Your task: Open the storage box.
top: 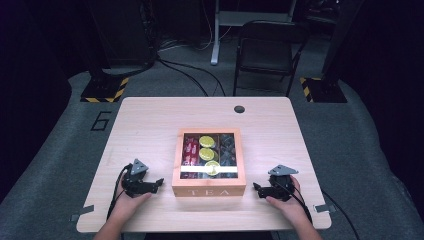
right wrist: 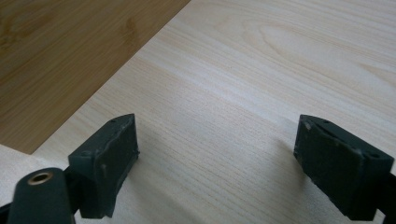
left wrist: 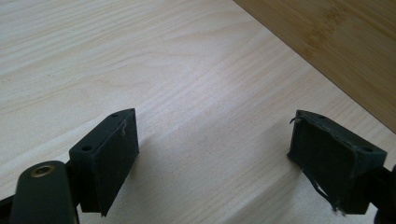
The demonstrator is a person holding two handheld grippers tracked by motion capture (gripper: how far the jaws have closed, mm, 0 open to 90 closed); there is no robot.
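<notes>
Both grippers rest on a pale wooden table (top: pixel 150 125), jaws spread apart and holding nothing: the left gripper (top: pixel 159 183) just left of a wooden tea box (top: pixel 208 188), the right gripper (top: pixel 256 188) just right of it. Beyond the table's far edge stand a folding chair (top: pixel 267 50) and cables on grey floor (top: pixel 60 135).

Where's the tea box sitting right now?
In the high view, the tea box sits near the table's front middle, between the left gripper and right gripper.
</notes>
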